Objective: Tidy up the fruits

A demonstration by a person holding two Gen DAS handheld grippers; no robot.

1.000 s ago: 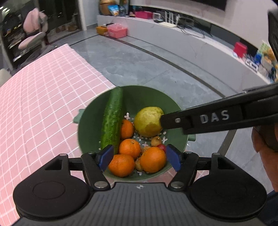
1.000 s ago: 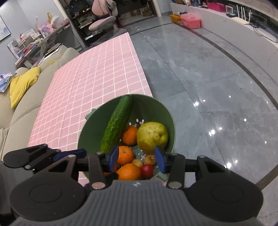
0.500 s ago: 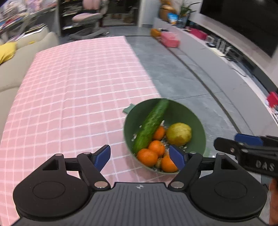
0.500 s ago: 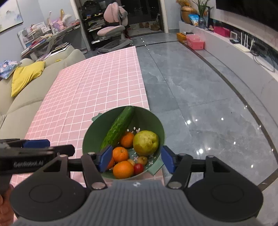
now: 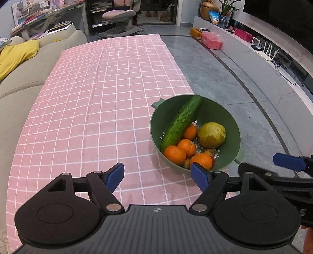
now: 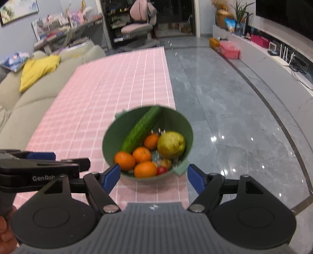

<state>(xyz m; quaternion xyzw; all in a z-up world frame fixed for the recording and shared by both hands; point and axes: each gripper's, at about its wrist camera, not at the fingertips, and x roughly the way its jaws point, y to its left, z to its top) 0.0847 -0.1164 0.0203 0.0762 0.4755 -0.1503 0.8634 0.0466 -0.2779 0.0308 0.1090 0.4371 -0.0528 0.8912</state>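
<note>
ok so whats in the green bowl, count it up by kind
long green cucumber: 1
yellow-green pear: 1
round orange tangerines: 4
small red round fruit: 1
small brownish round fruits: at least 1, partly hidden
total: at least 8, in the green plastic colander bowl

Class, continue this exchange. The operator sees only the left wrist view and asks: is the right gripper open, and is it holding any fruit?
Observer: The right wrist view shows the right gripper open and empty, just short of the green bowl.
Operator: What holds my left gripper?
Observer: A bare hand, low at the right view's left edge.
Operator: Anything on the wall?
Observer: A framed painting, top left.
</note>
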